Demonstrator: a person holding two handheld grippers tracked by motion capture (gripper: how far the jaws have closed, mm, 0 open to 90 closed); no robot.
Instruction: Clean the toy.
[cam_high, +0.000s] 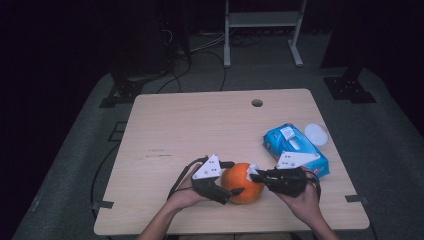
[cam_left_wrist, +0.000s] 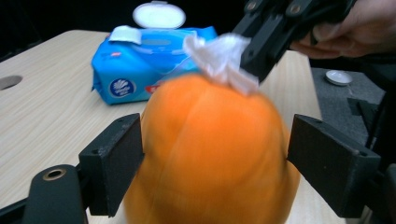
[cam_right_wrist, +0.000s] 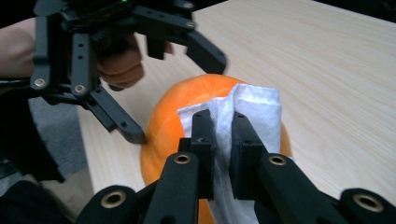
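An orange pumpkin (cam_high: 242, 183) is seen on the wooden surface (cam_high: 190, 130), between the two grippers. The left gripper (cam_high: 227, 192) is set around the pumpkin's side; in the left gripper view the pumpkin (cam_left_wrist: 210, 154) sits between the two black jaws, one close against its flank, the other standing clear with a gap. No firm grip is shown there; the jaws are parted wide.

The right gripper (cam_high: 256, 175) is clamped on a white wipe (cam_high: 251, 170) laid on top of the pumpkin. From the right gripper view the jaws are seen nearly together, the folded wipe (cam_right_wrist: 247, 116) pinched between them and pressed on the pumpkin's (cam_right_wrist: 177, 121) crown. The left gripper view shows that wipe (cam_left_wrist: 219, 58) crumpled under the far jaws.

Beyond the jaws, a blue wipes pack (cam_left_wrist: 140, 65) with its lid flipped open is recorded in the left gripper view; the high view places it just past the right gripper.
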